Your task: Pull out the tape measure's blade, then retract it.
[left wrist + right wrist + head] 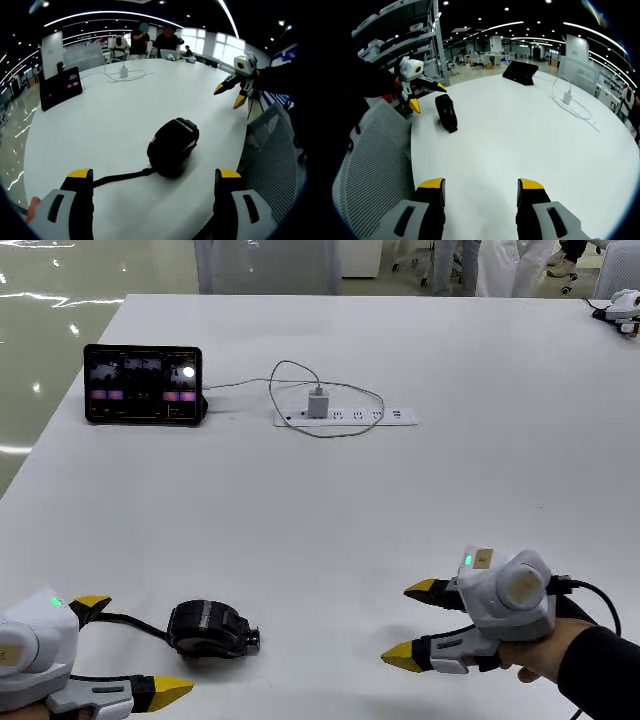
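A black tape measure (209, 628) lies on the white table (330, 490) near its front edge, with a black wrist strap trailing to the left. My left gripper (130, 648) is open just left of it, its yellow-tipped jaws apart on either side of the strap. In the left gripper view the tape measure (172, 145) sits a short way ahead of the open left gripper (154, 174). My right gripper (412, 622) hovers open at the front right, well apart from the tape, holding nothing. The right gripper view has the tape measure (446, 113) far to the left, beyond the right gripper (480, 183).
A black tablet (144, 384) stands at the back left. A white power strip (346, 417) with a charger and looped cable lies at the back centre. A mesh chair (375, 165) stands by the table's near edge. People stand beyond the far edge.
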